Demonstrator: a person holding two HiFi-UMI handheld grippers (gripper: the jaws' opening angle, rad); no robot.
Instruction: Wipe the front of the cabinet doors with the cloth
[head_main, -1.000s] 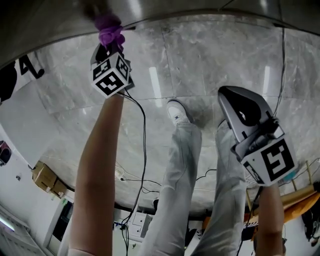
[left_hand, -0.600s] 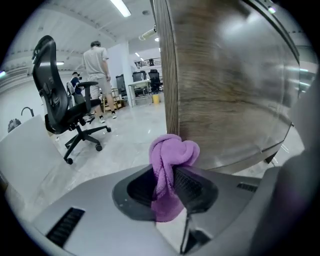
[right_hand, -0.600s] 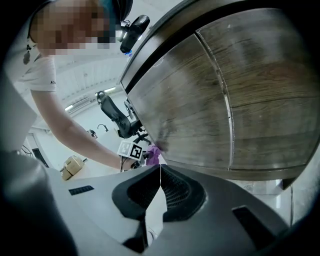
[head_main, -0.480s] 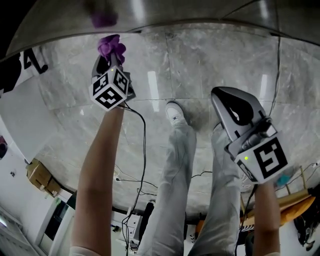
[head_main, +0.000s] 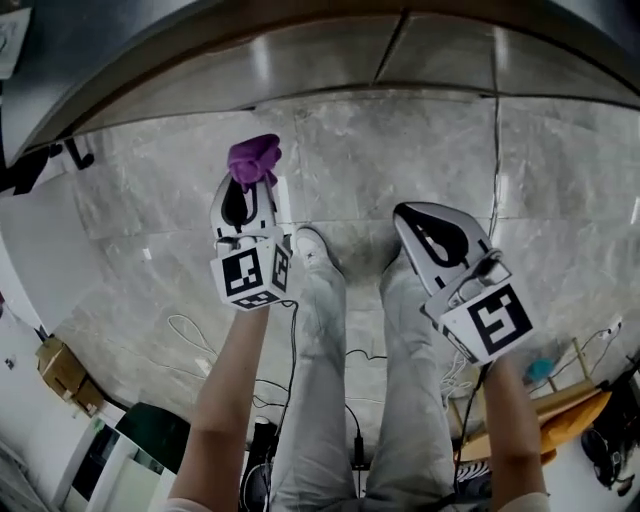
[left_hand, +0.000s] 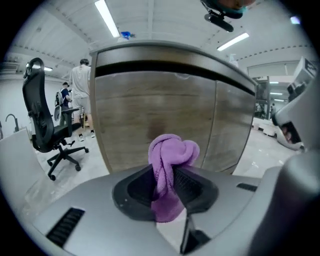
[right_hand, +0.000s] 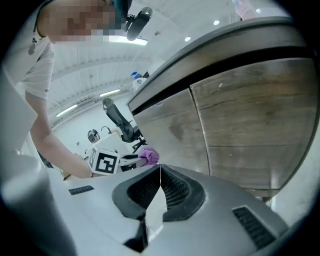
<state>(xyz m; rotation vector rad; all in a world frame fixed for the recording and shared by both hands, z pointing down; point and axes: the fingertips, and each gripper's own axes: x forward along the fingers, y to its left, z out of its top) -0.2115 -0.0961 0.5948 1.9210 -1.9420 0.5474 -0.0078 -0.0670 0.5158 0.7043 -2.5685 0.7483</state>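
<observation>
Left hand-held gripper (left_hand: 167, 187): clamped on the purple cloth (left_hand: 170, 155). The cloth is bunched in front of the cabinet doors (left_hand: 150, 105), not touching them. Right hand-held gripper (right_hand: 159, 175): clenched, empty, facing the same doors.

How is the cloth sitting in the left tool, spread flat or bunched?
Bunched. The purple cloth is a twisted wad pinched between the left tool's jaws, its knot poking out ahead; no flat face shows.
</observation>
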